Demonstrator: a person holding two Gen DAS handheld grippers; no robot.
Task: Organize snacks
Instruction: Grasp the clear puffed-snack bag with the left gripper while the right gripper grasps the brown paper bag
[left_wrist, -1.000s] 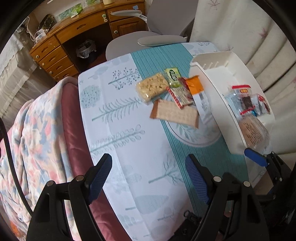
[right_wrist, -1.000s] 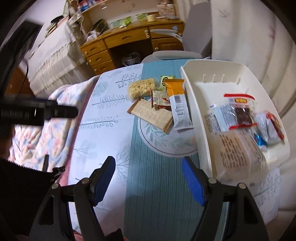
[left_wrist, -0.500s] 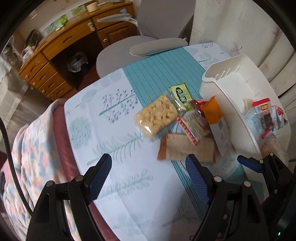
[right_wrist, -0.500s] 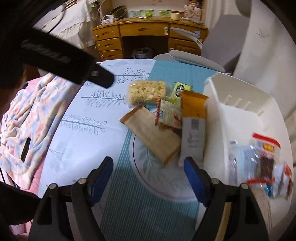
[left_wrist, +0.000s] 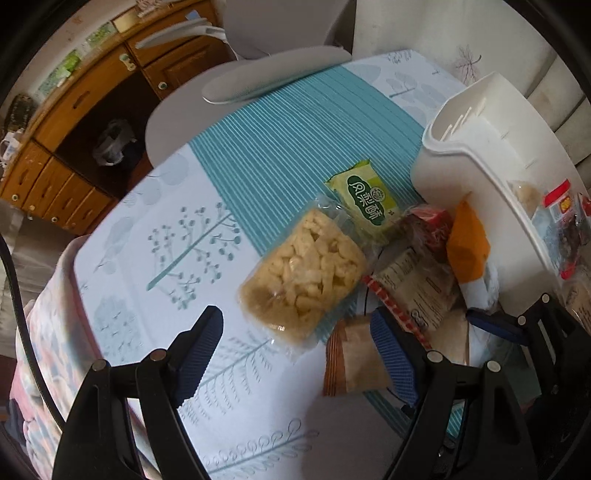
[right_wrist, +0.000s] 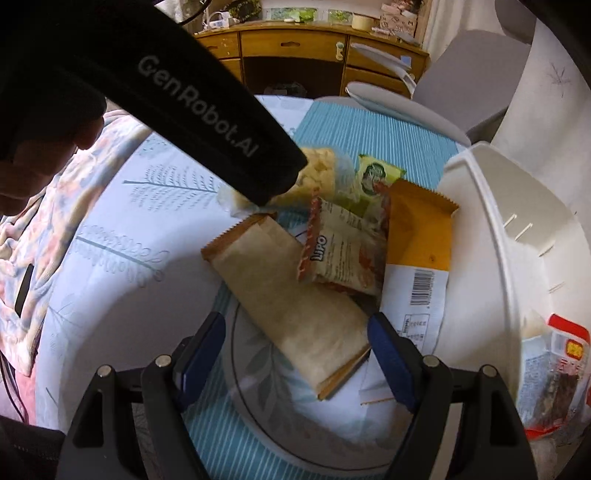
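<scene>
A pile of snacks lies on the table beside a white basket (right_wrist: 509, 258). In it are a clear bag of yellow puffs (left_wrist: 303, 280), a green packet (left_wrist: 365, 199), a red-edged Lipo packet (right_wrist: 343, 254), an orange-and-white packet (right_wrist: 417, 258) and a long brown packet (right_wrist: 291, 306). My left gripper (left_wrist: 295, 354) is open just short of the yellow puffs bag, touching nothing. My right gripper (right_wrist: 295, 354) is open over the brown packet's near end, its pads clear of it. The left gripper's black body (right_wrist: 207, 114) covers part of the yellow bag. The basket holds several packets (right_wrist: 554, 369).
The table wears a pale leaf-print cloth with a teal striped runner (left_wrist: 288, 122). A grey office chair (left_wrist: 258, 74) and a wooden desk (left_wrist: 74, 110) stand beyond it. A floral blanket (left_wrist: 37, 332) hangs at the left edge, and a curtain (left_wrist: 480, 37) behind the basket.
Both grippers have come down and forward toward the snack pile, which now looks much larger. The left gripper's body has swung across the right wrist view. Both sets of jaws stayed apart.
</scene>
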